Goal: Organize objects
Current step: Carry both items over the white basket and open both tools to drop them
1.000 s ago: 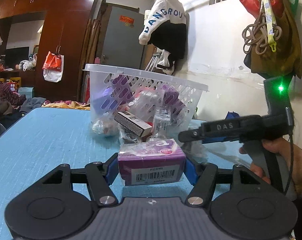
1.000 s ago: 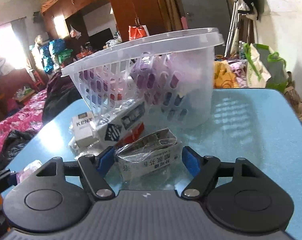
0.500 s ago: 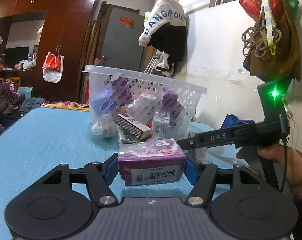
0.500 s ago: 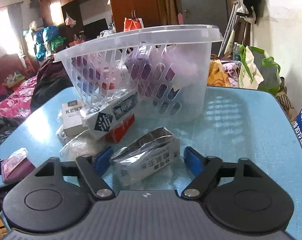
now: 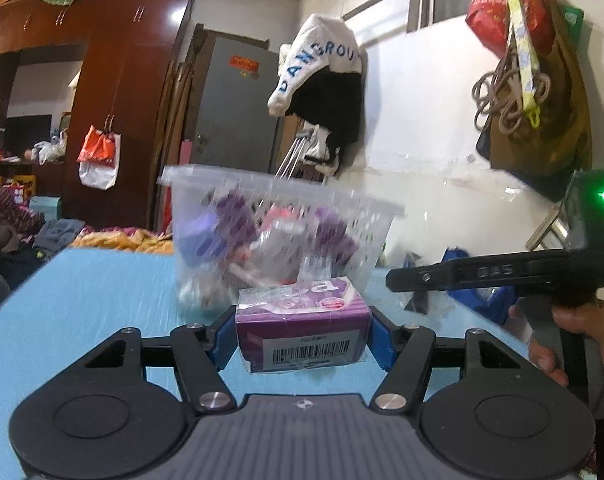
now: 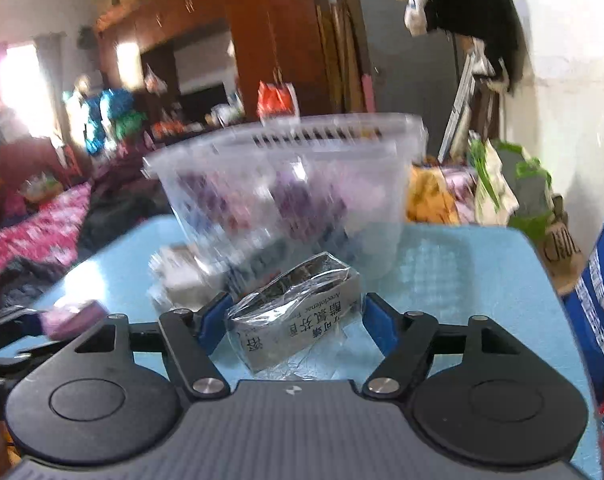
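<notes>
My left gripper is shut on a purple box wrapped in clear film, held above the blue table. My right gripper is shut on a grey medicine box in a crinkled clear bag, also lifted off the table. A clear slotted plastic basket holding purple and pink packs stands ahead of both grippers; it also shows in the right wrist view. The right gripper's body shows at the right of the left wrist view.
Several small boxes and bags lie at the basket's foot. A blue bag stands at the table's right edge. A white wall with hanging bags is close on the right. A bed and wardrobe lie beyond the table.
Both grippers have risen and tilted while keeping their boxes. The basket now sits lower in both views and is blurred by motion.
</notes>
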`<state>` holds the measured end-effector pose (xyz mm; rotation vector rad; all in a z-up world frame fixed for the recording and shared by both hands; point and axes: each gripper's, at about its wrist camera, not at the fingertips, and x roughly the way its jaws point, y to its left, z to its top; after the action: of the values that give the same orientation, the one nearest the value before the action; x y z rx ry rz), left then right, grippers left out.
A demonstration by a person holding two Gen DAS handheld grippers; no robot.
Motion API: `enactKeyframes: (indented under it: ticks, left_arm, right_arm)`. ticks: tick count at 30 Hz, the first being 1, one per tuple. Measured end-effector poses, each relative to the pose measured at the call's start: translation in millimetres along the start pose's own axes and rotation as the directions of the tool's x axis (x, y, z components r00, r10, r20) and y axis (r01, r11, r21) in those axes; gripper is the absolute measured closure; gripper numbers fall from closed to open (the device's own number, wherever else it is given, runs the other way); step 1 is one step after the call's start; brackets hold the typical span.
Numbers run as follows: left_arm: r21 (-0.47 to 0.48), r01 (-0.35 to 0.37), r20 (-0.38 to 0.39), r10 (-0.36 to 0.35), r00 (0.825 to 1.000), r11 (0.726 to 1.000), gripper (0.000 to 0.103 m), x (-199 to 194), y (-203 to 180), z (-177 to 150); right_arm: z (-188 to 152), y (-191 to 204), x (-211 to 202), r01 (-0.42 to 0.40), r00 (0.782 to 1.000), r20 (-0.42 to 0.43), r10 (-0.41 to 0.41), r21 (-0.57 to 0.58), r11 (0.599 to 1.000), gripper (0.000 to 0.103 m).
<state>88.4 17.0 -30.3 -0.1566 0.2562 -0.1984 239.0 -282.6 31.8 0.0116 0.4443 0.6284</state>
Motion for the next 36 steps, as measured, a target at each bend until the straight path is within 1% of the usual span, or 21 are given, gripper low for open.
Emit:
enactKeyframes:
  ticks: [2,4,6,8,9,11,13,14,16,17,18,19,20,21,23,25,27,29,31,34,36]
  left_arm:
    - [0.018,0.001,0.024,-0.001,1.0,1.0,0.035,3.2,-1.6,23.8]
    - [0.011,0.005,0.046,-0.005,0.999,1.0,0.035,8.7,-1.9,51.2]
    - [-0.005,0.008,0.058,-0.008,0.998,1.0,0.035,22.3,-3.1,85.5]
    - [0.002,-0.022,0.062,0.021,0.998,1.0,0.035,44.9,-6.9,118.8]
    - [-0.004,-0.044,0.052,0.044,0.998,0.999,0.035,57.8,-8.1,131.2]
    - [-0.034,-0.061,0.0,0.061,0.998,0.998,0.035,87.9,-1.9,151.5]
    - [-0.039,-0.095,-0.03,0.093,0.995,0.995,0.035,111.1,2.0,160.6]
    - [-0.039,-0.107,-0.052,0.105,0.993,0.993,0.035,123.0,3.6,163.0]
    - [-0.011,-0.1,-0.071,0.099,0.993,0.995,0.034,140.7,3.6,164.0]
    - [0.012,-0.136,-0.064,0.137,0.989,0.991,0.027,146.3,3.7,163.1]
    - [0.015,-0.16,-0.056,0.16,0.985,0.987,0.022,148.7,5.3,161.5]
    - [-0.01,-0.165,-0.054,0.164,0.985,0.986,0.014,150.6,10.9,160.0]
    - [-0.041,-0.143,-0.051,0.14,0.989,0.989,0.013,148.8,16.7,158.5]
    - [-0.058,-0.128,-0.044,0.125,0.991,0.99,0.013,146.2,20.1,157.4]
    - [-0.056,-0.125,-0.031,0.124,0.992,0.991,0.013,140.5,23.0,155.3]
    - [-0.043,-0.118,-0.033,0.117,0.993,0.992,0.013,134.8,22.3,152.9]
    - [-0.029,-0.107,-0.017,0.106,0.994,0.994,0.013,122.9,22.0,146.8]
    - [-0.008,-0.111,-0.008,0.111,0.994,0.994,0.013,108.2,21.9,136.5]
    - [-0.002,-0.116,-0.021,0.116,0.993,0.993,0.012,95.1,24.9,123.8]
    - [0.003,-0.114,-0.035,0.114,0.993,0.993,0.012,77.1,32.6,102.2]
    - [0.006,-0.103,-0.066,0.103,0.992,0.995,0.013,70.6,38.1,90.0]
  right_arm:
    - [14.8,4.8,-9.8,-0.006,0.998,0.064,0.007,-0.009,1.0,0.029]
    - [35.1,11.1,-13.3,0.012,0.992,0.126,-0.007,-0.044,0.999,0.029]
    - [59.8,12.4,-8.3,0.022,0.984,0.178,-0.011,-0.062,0.998,0.029]
    - [83.6,8.7,3.3,0.036,0.974,0.225,-0.018,-0.078,0.996,0.029]
    - [92.6,5.6,10.8,0.036,0.974,0.224,-0.017,-0.079,0.996,0.029]
    - [109.0,0.4,29.6,0.017,0.978,0.21,0.003,-0.094,0.995,0.029]
    - [116.4,0.0,46.7,0.03,0.98,0.199,-0.004,-0.13,0.991,0.029]
    - [118.5,1.6,56.4,0.057,0.98,0.195,-0.027,-0.15,0.987,0.029]
    - [116.0,3.5,65.5,0.064,0.979,0.204,-0.025,-0.187,0.98,0.027]
    - [114.7,5.0,69.4,0.077,0.978,0.208,-0.034,-0.203,0.976,0.026]
    - [112.7,4.7,68.1,0.098,0.976,0.21,-0.053,-0.21,0.973,0.019]
    - [112.6,4.0,67.9,0.124,0.973,0.216,-0.08,-0.199,0.972,0.01]
    - [111.9,2.0,64.2,0.135,0.971,0.221,-0.094,-0.181,0.974,0.003]
    - [111.4,0.3,60.6,0.124,0.97,0.226,-0.085,-0.165,0.978,0.0]
    - [108.4,-0.8,51.7,0.081,0.974,0.223,-0.047,-0.147,0.986,0.0]
    - [105.2,-0.2,47.4,0.083,0.978,0.203,-0.053,-0.145,0.986,0.0]
    - [97.0,3.6,43.9,0.083,0.987,0.152,-0.061,-0.147,0.986,0.0]
    - [82.2,7.2,35.4,0.065,0.988,0.151,-0.042,-0.15,0.987,0.0]
    - [69.8,7.7,30.4,0.039,0.99,0.138,-0.022,-0.128,0.991,0.0]
    - [45.6,7.0,31.1,-0.002,0.998,0.057,0.007,-0.085,0.996,0.0]
    - [29.8,6.9,33.6,-0.03,0.999,0.039,0.032,-0.06,0.998,0.0]
